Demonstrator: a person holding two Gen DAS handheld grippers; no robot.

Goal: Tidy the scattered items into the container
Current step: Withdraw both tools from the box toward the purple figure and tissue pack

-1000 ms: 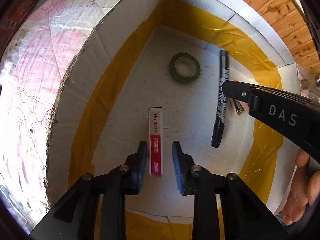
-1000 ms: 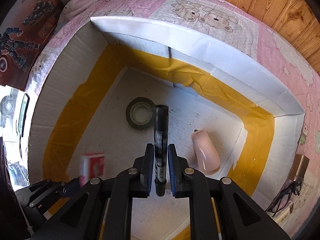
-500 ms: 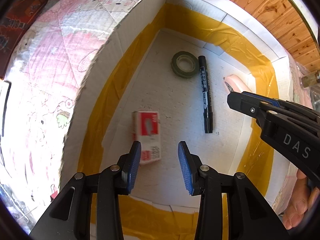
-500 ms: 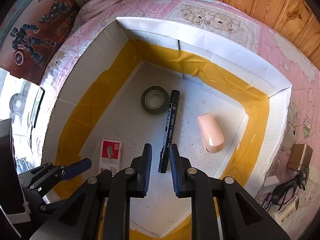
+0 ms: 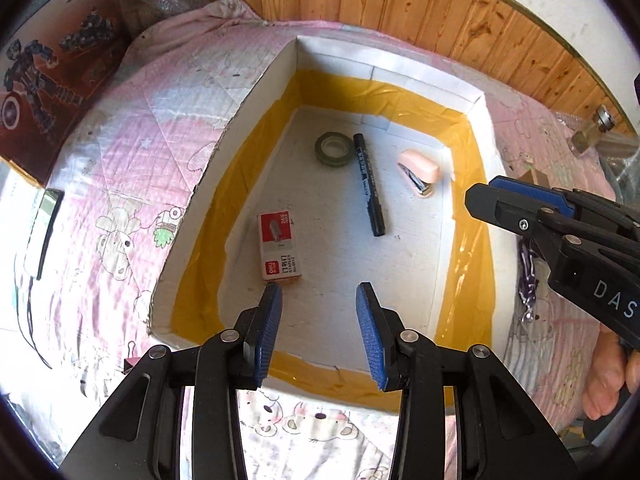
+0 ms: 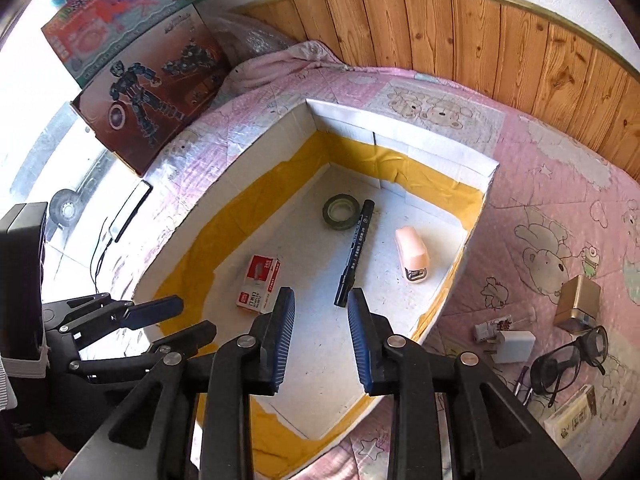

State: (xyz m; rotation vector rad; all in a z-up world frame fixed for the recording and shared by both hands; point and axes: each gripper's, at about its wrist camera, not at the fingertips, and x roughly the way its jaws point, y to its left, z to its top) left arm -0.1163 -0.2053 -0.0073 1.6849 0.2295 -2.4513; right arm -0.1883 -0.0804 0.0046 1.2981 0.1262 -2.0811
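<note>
Both grippers hang empty over the white cardboard box (image 6: pixel 400 148) with yellow-taped walls — left gripper (image 5: pixel 319 330) agape, right gripper (image 6: pixel 321 338) opening; black marker pen (image 6: pixel 355 252) and red staple carton (image 6: pixel 259 289) lie on its floor; next, lift clear of the rim toward the pink quilt's (image 6: pixel 560 208) right edge — leftovers wait there.

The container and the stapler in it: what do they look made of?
Container: looks like white corrugated cardboard, matte; fluting shows on the cut rim, and glossy yellow tape lines its walls. Stapler: probably smooth pink plastic with a soft sheen, with metal at the mouth.

One tape roll (image 5: pixel 331 149), one marker (image 5: pixel 368 185), one stapler (image 5: pixel 419 173), one staple box (image 5: pixel 278 245)
</note>
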